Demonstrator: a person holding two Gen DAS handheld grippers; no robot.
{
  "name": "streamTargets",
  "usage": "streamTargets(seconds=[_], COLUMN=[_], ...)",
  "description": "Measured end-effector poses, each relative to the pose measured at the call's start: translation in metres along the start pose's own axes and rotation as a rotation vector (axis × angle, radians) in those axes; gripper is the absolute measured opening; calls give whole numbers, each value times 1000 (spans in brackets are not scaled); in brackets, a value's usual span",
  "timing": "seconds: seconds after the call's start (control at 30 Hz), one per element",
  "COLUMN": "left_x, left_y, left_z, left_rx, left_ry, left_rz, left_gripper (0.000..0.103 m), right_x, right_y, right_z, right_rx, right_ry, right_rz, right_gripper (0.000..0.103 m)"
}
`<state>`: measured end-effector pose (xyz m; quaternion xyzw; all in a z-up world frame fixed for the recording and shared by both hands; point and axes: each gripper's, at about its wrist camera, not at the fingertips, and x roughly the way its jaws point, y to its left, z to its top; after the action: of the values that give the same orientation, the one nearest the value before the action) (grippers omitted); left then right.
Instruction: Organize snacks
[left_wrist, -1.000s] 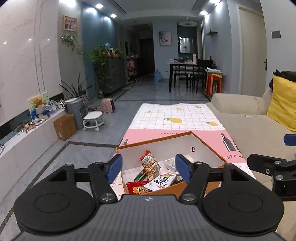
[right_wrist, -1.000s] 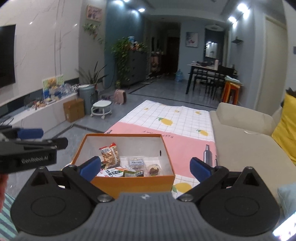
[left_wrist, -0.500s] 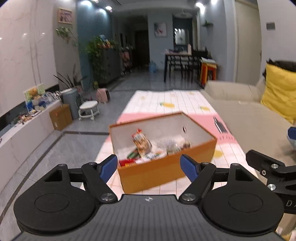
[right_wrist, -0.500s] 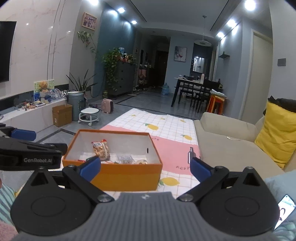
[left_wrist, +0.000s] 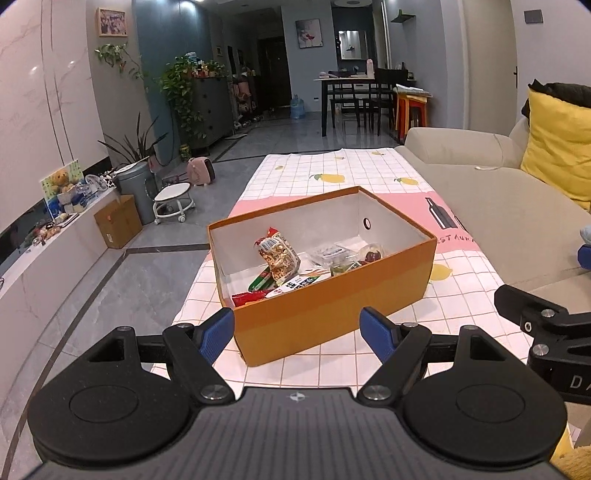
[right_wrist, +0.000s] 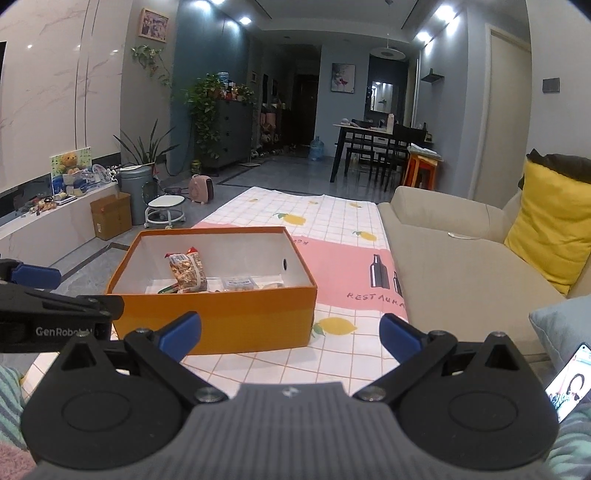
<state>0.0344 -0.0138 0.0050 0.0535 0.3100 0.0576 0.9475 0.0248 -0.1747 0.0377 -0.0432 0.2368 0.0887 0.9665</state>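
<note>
Ahead, between and just beyond the spread fingers of the left gripper (left_wrist: 297, 334): an orange box (left_wrist: 332, 314), open-topped, resting on a checked cloth (left_wrist: 461, 314) with lemon prints. Nothing pinched; both blue pads (left_wrist: 218, 332) wide apart, short of the box's near wall and not touching it. Inside, past the left pad: a nut packet (left_wrist: 277, 255) standing tilted against the far-left side. Lower, toward the near wall: a green-and-red stick pack (left_wrist: 263, 282), a red wrapper (left_wrist: 249, 297), a white pack (left_wrist: 297, 285) with dark lettering. Deeper, toward the right pad: a clear pouch (left_wrist: 328, 253) and a small wrapped sweet (left_wrist: 371, 254), lying flat on the floor of the box. Off to the far right of the fingers: a beige sofa (left_wrist: 498, 206) with a yellow cushion (left_wrist: 557, 144).

Likewise spread and empty: the right gripper (right_wrist: 290, 330), pads (right_wrist: 183, 330) short of the same box (right_wrist: 221, 317), which sits mostly before the left pad, with the cloth (right_wrist: 332, 358) bare before the right pad. Nut packet (right_wrist: 186, 273) upright-tilted inside, clear pouch (right_wrist: 238, 283) beside it toward the right. Left of the left pad: the other gripper's black finger (right_wrist: 55, 317), near the box's left corner; contact impossible to tell. Beyond the right pad, low at the edge: a lit phone (right_wrist: 567, 384).
</note>
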Motion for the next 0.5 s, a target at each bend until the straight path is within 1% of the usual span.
streamTargets(seconds=[0.5], left_x=[0], left_y=[-1], left_z=[0], left_rx=[2], left_ry=[2], left_rz=[0], left_gripper=[90], right_x=[-6], right_y=[4], right_z=[2], right_rx=[-30], right_ry=[-32], right_rz=[6], right_gripper=[99])
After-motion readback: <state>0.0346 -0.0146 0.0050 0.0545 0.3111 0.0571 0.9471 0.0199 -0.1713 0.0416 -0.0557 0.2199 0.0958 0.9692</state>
